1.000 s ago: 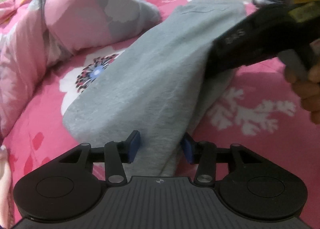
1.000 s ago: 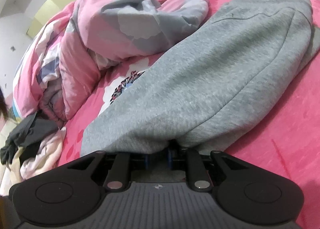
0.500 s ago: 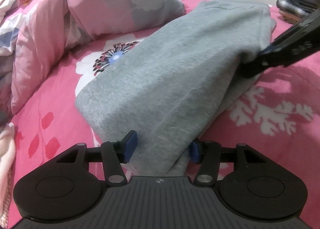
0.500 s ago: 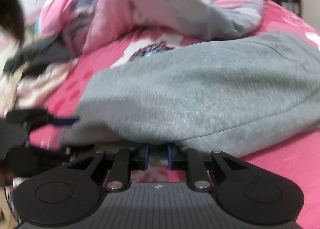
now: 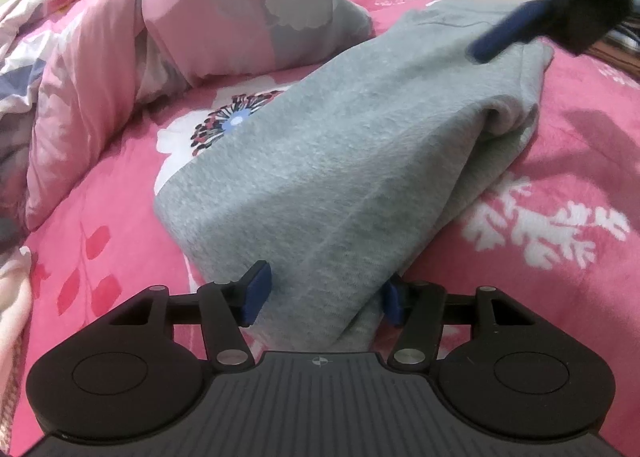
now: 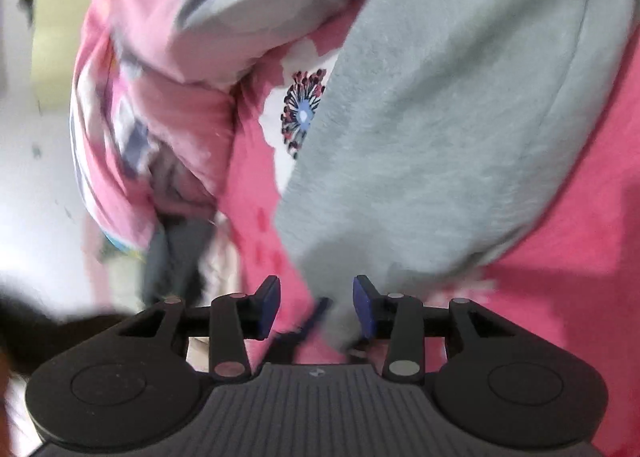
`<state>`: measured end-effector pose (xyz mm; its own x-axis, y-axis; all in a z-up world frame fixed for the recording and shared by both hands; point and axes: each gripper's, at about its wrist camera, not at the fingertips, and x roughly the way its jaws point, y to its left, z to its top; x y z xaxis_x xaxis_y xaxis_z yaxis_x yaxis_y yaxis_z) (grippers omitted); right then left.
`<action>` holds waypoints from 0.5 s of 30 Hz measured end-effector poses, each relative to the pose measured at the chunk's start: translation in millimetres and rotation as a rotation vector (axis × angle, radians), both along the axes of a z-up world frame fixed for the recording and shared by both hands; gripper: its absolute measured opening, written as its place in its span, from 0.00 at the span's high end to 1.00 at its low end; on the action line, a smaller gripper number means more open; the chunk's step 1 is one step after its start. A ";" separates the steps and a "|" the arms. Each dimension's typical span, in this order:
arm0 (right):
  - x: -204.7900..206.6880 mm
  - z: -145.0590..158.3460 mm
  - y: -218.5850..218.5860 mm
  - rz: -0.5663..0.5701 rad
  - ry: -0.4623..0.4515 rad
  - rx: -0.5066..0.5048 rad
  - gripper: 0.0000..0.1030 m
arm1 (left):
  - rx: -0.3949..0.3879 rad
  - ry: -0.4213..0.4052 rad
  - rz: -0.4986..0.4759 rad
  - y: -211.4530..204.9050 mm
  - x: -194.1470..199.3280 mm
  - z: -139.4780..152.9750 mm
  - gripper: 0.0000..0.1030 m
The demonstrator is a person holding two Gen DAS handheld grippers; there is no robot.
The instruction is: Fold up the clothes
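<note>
A pink floral bedsheet [image 5: 560, 161] fills the left wrist view, a rumpled pink-and-grey quilt [image 5: 224, 13] heaped at its far left. Your folded grey garment [image 5: 340, 161] lies across the sheet, its near corner between the blue pads of your left gripper [image 5: 322, 295], whose jaws have just been opening and stand apart. Your right gripper [image 5: 520, 17] hangs blurred above the garment's far end.

In the right wrist view, blurred and tilted, your right gripper [image 6: 316, 307] has just been opening too: its jaws stand apart, with the grey garment's [image 6: 460, 129] edge just beyond its pads, the quilt [image 6: 192, 57] at left.
</note>
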<state>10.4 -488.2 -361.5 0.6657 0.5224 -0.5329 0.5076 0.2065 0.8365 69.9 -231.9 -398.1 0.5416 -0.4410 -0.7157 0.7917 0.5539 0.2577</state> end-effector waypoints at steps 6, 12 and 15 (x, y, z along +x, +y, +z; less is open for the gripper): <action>19.6 -44.3 6.8 0.040 0.221 0.124 0.59 | -0.011 0.004 0.002 1.2 2.0 -0.8 0.41; 19.3 -54.9 9.9 0.049 0.311 0.174 0.57 | -0.020 0.011 -0.001 3.2 2.8 -0.7 0.39; 20.3 -57.6 11.9 0.056 0.352 0.186 0.57 | -0.023 0.015 -0.003 4.1 3.9 -0.6 0.39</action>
